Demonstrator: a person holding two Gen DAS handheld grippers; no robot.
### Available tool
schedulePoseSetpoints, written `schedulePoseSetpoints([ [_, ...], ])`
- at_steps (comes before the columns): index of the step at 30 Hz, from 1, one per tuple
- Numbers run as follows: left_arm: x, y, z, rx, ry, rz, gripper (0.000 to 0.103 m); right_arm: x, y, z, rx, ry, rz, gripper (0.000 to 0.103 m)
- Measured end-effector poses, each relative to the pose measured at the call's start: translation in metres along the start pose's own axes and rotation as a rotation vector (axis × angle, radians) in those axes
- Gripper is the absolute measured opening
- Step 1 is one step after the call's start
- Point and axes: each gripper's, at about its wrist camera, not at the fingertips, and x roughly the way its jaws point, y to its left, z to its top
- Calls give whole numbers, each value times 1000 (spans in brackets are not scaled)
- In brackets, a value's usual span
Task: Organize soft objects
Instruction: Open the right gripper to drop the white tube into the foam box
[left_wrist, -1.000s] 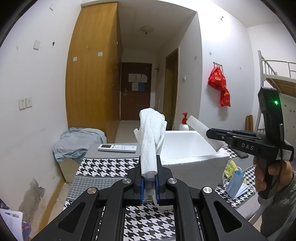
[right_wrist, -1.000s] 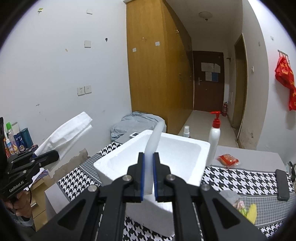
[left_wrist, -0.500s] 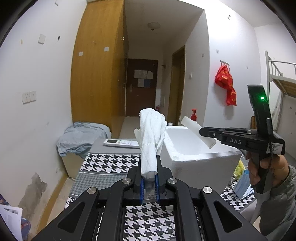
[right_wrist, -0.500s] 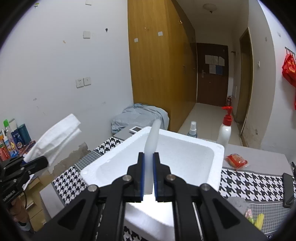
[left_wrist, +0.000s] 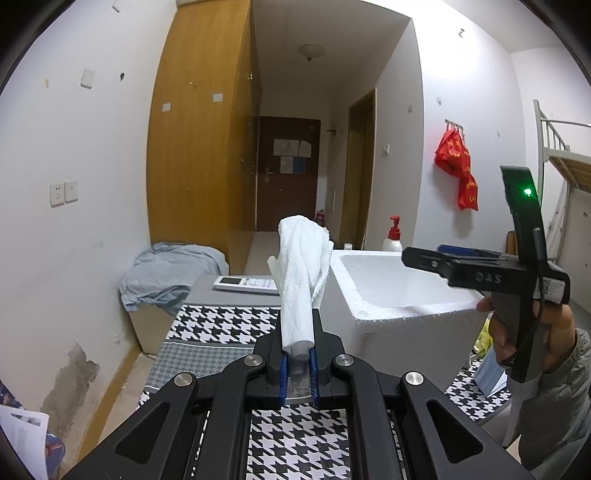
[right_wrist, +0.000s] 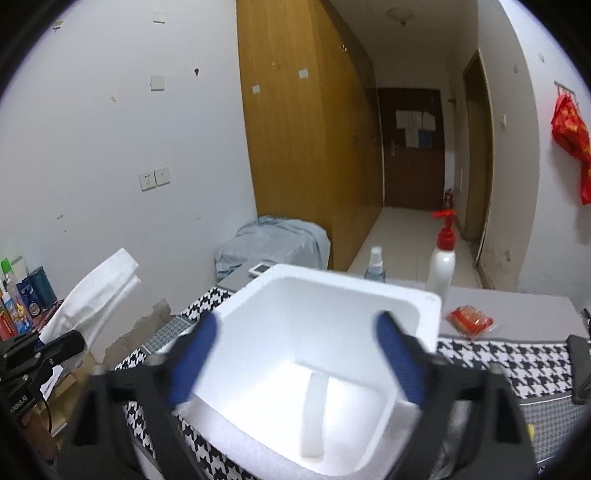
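My left gripper is shut on a rolled white cloth that sticks up from its pads, left of the white foam box. In the right wrist view the same cloth and left gripper show at the left edge. My right gripper hangs over the foam box; its jaws are opening, blurred, with nothing between them. A white foam strip lies on the box floor below. A hand holds the right gripper at the right of the left wrist view.
The box stands on a houndstooth table cover. Behind it are a remote control, a red-pump bottle, a small spray bottle and a red packet. A grey-blue cloth heap lies by the wall.
My right gripper has gone from shut on the white foam strip to wide apart, and the strip now lies inside the box. The left gripper still holds the cloth.
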Motion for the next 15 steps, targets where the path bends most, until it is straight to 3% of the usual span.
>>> schedulePoseSetpoints([
  [15,-4,-2,5,11,-12,-36,9,-34,15,-5,-50,-68,6,101],
])
